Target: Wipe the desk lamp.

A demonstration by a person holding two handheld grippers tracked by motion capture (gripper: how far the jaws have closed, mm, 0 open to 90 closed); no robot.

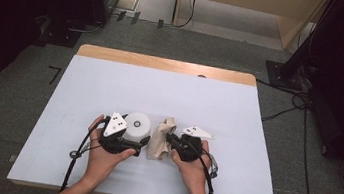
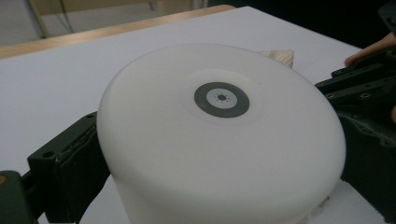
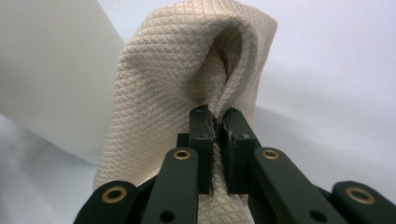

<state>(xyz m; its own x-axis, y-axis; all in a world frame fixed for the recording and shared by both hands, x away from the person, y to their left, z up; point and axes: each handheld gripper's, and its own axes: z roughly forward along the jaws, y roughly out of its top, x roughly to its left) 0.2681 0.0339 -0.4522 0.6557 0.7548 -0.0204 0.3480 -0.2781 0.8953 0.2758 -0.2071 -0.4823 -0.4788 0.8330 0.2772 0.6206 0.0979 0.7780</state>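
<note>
A white round container [image 1: 136, 126] with a small grey ring on top stands near the table's middle front. My left gripper [image 1: 139, 145] is shut on it; in the left gripper view the container [image 2: 219, 135] sits between both black jaws. Just right of it lies a beige quilted cloth [image 1: 161, 138], bunched up. My right gripper [image 1: 170, 139] is shut on a fold of this cloth [image 3: 187, 79], jaws pinched together around the fabric. The container's white side [image 3: 51, 74] rises at the left of the right gripper view.
The white table top [image 1: 160, 95] has a wooden strip [image 1: 164, 64] along its far edge. Grey carpet, cables [image 1: 284, 109] and dark stands surround the table. A wooden furniture piece [image 1: 252, 7] stands beyond.
</note>
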